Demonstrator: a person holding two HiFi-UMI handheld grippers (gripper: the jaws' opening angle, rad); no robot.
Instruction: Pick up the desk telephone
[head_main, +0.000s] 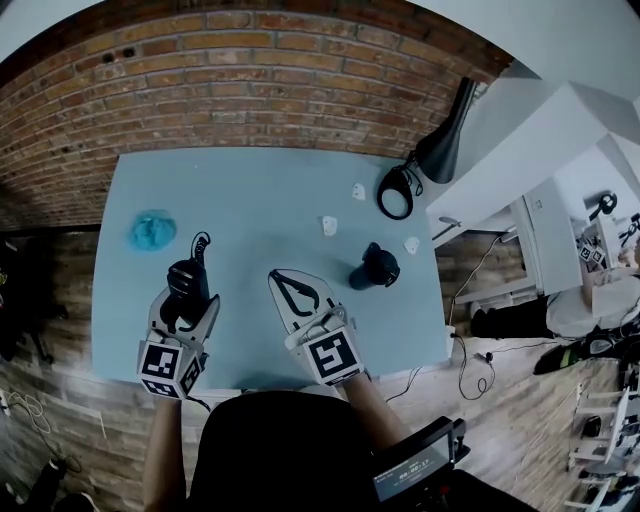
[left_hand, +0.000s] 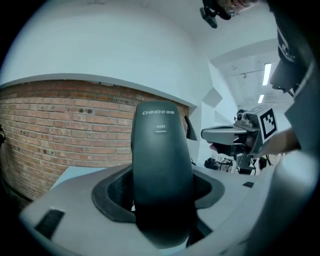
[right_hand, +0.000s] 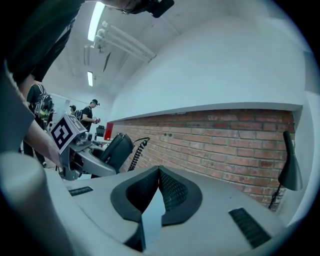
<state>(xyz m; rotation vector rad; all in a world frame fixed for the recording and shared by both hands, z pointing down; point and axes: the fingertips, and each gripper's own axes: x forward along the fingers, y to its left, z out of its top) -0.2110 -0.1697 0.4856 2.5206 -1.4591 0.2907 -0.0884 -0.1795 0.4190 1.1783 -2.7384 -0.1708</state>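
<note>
My left gripper (head_main: 188, 300) is shut on the black telephone handset (head_main: 186, 282), which stands upright between its jaws (left_hand: 161, 170) above the light blue table (head_main: 260, 210). The handset's coiled cord (head_main: 201, 243) loops off its far end. From the right gripper view the handset (right_hand: 116, 148) and cord (right_hand: 138, 149) show at the left, held up in the air. My right gripper (head_main: 284, 279) hovers beside it to the right, over the table's front middle. It is shut (right_hand: 159, 172), its pads meeting at the tips with nothing between them.
A black rounded object (head_main: 375, 267) sits right of my right gripper. A teal crumpled cloth (head_main: 152, 230) lies at the table's left. Three small white pieces (head_main: 329, 226) are scattered mid-table. A black desk lamp (head_main: 440, 140) stands at the far right corner against the brick wall (head_main: 250, 90).
</note>
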